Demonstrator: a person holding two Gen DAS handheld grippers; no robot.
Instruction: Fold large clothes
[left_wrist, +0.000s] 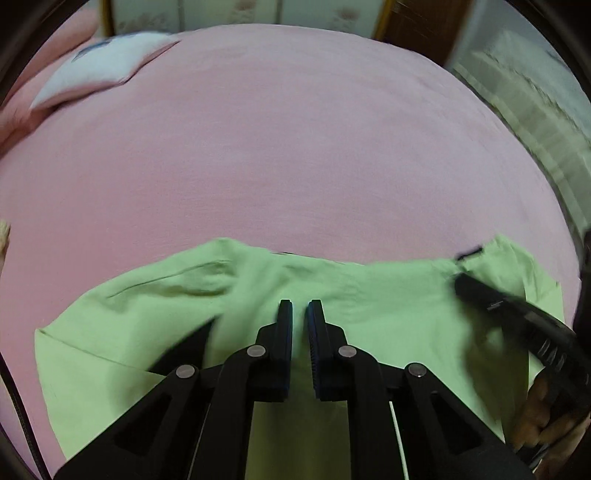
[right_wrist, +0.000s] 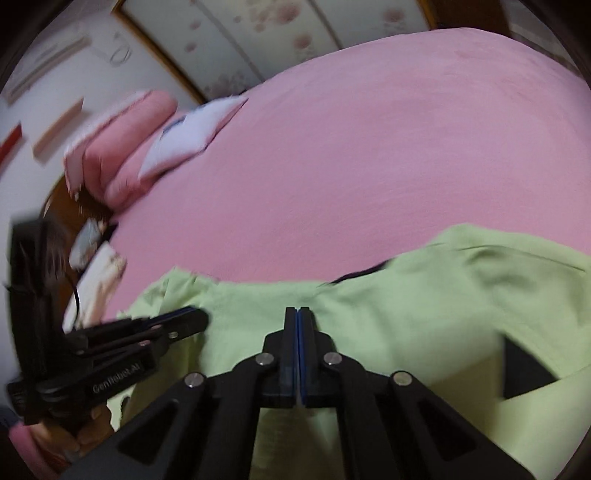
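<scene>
A light green garment (left_wrist: 388, 314) (right_wrist: 406, 314) lies spread across the near part of a pink bed sheet (left_wrist: 295, 147) (right_wrist: 369, 147). It has a thin black trim (right_wrist: 362, 273) at its far edge. My left gripper (left_wrist: 299, 306) points down onto the cloth's middle, its jaws a narrow slit apart with green fabric in the slit. Seen from the right wrist, the left gripper (right_wrist: 201, 317) sits at the garment's left part. My right gripper (right_wrist: 297, 312) hangs over the cloth with its pads pressed together and nothing visible between them. In the left wrist view the right gripper (left_wrist: 460, 282) touches the garment near the trim.
A white pillow (left_wrist: 99, 70) (right_wrist: 192, 133) and pink cushions (right_wrist: 122, 147) lie at the bed's far left. Papers and a cable (right_wrist: 99, 273) sit beside the bed on the left. A hand (left_wrist: 543, 413) holds the right gripper. A pale curtain (left_wrist: 535, 110) hangs beyond the bed's right edge.
</scene>
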